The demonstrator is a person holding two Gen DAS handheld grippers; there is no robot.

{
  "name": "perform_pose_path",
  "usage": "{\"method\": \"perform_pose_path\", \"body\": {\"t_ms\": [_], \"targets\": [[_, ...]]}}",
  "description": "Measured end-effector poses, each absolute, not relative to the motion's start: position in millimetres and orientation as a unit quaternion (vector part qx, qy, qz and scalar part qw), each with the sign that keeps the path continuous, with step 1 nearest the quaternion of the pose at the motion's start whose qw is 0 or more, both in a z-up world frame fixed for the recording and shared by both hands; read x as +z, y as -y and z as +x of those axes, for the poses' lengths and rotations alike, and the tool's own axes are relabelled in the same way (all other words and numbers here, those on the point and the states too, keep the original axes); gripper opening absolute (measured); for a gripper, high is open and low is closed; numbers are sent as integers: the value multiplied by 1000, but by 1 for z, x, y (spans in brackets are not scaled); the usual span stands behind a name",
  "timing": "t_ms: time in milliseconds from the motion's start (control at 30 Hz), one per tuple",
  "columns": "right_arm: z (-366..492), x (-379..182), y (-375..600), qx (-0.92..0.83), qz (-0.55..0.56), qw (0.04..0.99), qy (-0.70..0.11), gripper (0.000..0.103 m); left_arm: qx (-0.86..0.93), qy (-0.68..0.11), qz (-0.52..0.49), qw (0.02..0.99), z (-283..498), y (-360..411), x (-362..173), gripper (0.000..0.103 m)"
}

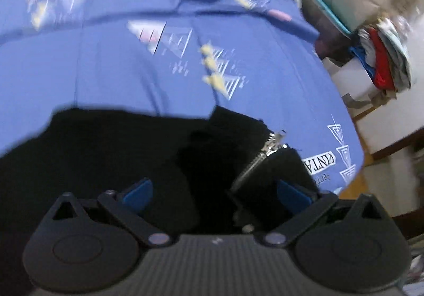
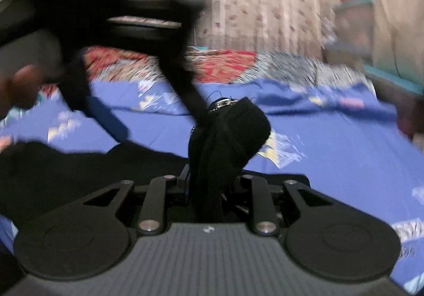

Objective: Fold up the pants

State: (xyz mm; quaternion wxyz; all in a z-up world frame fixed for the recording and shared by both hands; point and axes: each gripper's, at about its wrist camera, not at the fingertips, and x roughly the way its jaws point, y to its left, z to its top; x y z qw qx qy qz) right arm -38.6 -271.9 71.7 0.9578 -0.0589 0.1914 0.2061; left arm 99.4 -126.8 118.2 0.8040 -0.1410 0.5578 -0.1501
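While bunched, pants (image 2: 228, 131) pinched between right fingers (image 2: 185, 182).

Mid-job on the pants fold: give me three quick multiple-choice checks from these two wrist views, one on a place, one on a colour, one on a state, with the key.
1. Where does the zipper of the black pants lie in the left wrist view?
A. by the right-hand finger of the left gripper
B. on the pile of clothes at the far right
C. up at the red patterned cloth

2. What colour is the bedsheet under the pants?
A. green
B. blue
C. white

3. What state is the right gripper in?
A. wide open, nothing between its fingers
B. out of view
C. shut on a bunch of the black pants

Key: 1 A, the zipper runs down beside that blue pad; 2 B, blue with printed triangles; 3 C, black fabric stands clamped between its fingers.
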Motion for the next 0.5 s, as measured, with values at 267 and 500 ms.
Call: {"method": "perform_pose_path", "body": {"t_ms": [267,500], "targets": [[-61,66,213,248,-239,931,-119,26,-138,-570,-198,786,82,84,98,99],[-77,67,180,340,-278,892,-105,26,-104,-565,-266,774,42,3,78,26]]}}
